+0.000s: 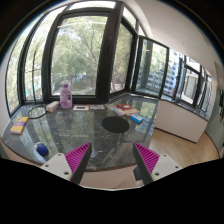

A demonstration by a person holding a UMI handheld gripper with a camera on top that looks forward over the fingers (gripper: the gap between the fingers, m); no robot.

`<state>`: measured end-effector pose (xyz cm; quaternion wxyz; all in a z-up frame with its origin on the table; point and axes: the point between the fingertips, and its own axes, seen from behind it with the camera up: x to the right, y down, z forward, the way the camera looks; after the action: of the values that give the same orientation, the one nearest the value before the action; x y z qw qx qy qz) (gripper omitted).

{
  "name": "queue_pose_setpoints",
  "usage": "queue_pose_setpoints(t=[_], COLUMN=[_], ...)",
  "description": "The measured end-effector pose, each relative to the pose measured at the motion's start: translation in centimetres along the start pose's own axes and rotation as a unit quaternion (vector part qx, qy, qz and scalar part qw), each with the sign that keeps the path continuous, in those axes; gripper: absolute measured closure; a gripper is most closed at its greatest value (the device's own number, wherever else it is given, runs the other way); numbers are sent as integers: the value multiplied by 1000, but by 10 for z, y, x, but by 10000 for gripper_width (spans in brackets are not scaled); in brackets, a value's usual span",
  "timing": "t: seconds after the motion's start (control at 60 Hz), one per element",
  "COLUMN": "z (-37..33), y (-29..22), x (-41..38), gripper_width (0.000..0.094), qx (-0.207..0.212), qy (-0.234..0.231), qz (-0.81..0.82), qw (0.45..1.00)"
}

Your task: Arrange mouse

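My gripper (112, 157) is held above the near edge of a round glass table (90, 140). Its fingers are open and nothing is between the magenta pads (78, 155). Beyond the fingers a black oval mat (115, 125) lies on the glass. A small dark thing (137, 120), perhaps the mouse, sits just right of the mat. Left of the left finger, near the table's edge, lies a small blue object (42, 150); what it is I cannot tell.
A pink bottle (65, 95) stands at the far left of the table. A yellow and orange item (20, 125) lies at the left edge, and a flat box (125, 105) lies at the far right. Large windows (90, 50) ring the table.
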<state>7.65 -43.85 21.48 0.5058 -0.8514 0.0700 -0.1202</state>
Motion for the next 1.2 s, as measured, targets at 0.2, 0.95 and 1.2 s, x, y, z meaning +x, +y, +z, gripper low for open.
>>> queue_pose_setpoints(t=[0.2, 0.95, 1.2], z=[-6, 78, 133], y=[26, 133, 123], x=[4, -348, -386], gripper_width=[88, 78, 78], qx=[-19, -65, -65], qy=[0, -216, -200], qz=[6, -67, -99], qw=[1000, 972, 972])
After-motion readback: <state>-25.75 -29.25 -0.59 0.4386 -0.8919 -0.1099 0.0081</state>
